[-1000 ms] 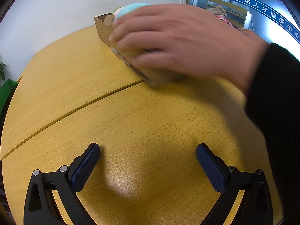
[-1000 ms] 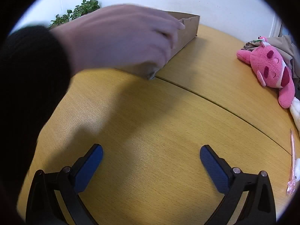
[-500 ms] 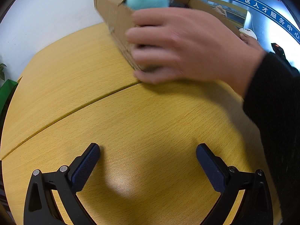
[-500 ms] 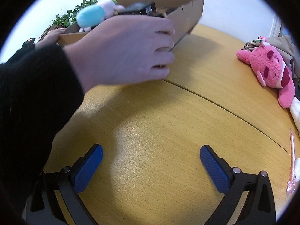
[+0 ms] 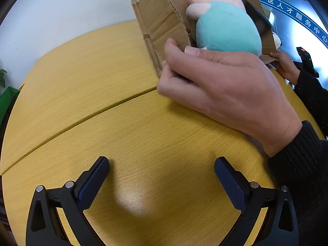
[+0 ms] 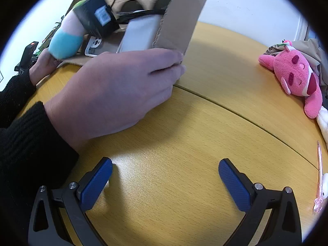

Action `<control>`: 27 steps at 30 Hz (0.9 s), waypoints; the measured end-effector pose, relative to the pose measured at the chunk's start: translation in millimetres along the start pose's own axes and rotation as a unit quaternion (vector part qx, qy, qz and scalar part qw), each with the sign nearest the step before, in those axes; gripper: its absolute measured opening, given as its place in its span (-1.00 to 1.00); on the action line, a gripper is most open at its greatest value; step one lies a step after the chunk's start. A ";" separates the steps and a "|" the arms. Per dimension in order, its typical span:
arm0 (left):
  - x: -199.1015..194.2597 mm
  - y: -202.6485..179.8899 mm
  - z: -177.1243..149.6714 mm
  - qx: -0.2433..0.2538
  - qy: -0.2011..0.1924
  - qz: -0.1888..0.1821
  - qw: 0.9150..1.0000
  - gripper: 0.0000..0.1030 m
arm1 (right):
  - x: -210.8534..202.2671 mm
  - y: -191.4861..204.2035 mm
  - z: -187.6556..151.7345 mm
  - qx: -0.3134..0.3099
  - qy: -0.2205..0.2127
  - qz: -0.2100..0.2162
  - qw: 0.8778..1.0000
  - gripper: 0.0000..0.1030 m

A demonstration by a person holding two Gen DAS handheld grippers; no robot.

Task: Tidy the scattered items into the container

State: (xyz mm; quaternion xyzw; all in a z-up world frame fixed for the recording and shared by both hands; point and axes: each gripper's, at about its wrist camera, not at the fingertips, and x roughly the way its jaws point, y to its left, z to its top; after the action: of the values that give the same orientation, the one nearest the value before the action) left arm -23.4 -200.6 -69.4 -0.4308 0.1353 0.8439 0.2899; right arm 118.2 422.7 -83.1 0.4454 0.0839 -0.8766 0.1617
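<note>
In the left wrist view, the left gripper (image 5: 162, 176) sits low over the yellow wooden table (image 5: 86, 86) with its blue-padded jaws spread wide and nothing between them. Beyond it, a bare hand (image 5: 223, 90) in a black sleeve grips the near corner of a cardboard box (image 5: 162, 16), which is tipped steeply so its open side faces the camera. A teal and pink plush toy (image 5: 225, 28) bulges at the box's lower edge, touching the thumb of that hand, and something dark lies just behind the toy. A second hand (image 5: 286, 64) holds the far end of the box at the right. In the right wrist view, the right gripper (image 6: 165, 178) likewise rests above the table (image 6: 205, 123), jaws fully apart and holding nothing. The same near hand (image 6: 121, 88) clamps the box (image 6: 180, 16) at its lower corner, while the other hand (image 6: 42, 66) supports the left end. Inside the tilted box lie the plush toy (image 6: 65, 41), a blurred black block (image 6: 96, 16) and a white flat device (image 6: 139, 34), all crowded toward the low edge. On the table's right side, well apart from the box, a pink plush (image 6: 297, 75) lies against a beige bundle, and a pink pen (image 6: 318, 176) lies near the edge.
</note>
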 end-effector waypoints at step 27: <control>2.4 2.3 4.2 0.002 0.000 -0.001 1.000 1.00 | 0.3 -1.3 0.9 0.000 0.001 0.001 1.000 1.00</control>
State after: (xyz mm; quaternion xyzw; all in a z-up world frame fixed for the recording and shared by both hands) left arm -28.7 -199.5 -68.9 -0.4306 0.1367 0.8430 0.2920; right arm 116.9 423.6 -82.8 0.4463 0.0840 -0.8760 0.1625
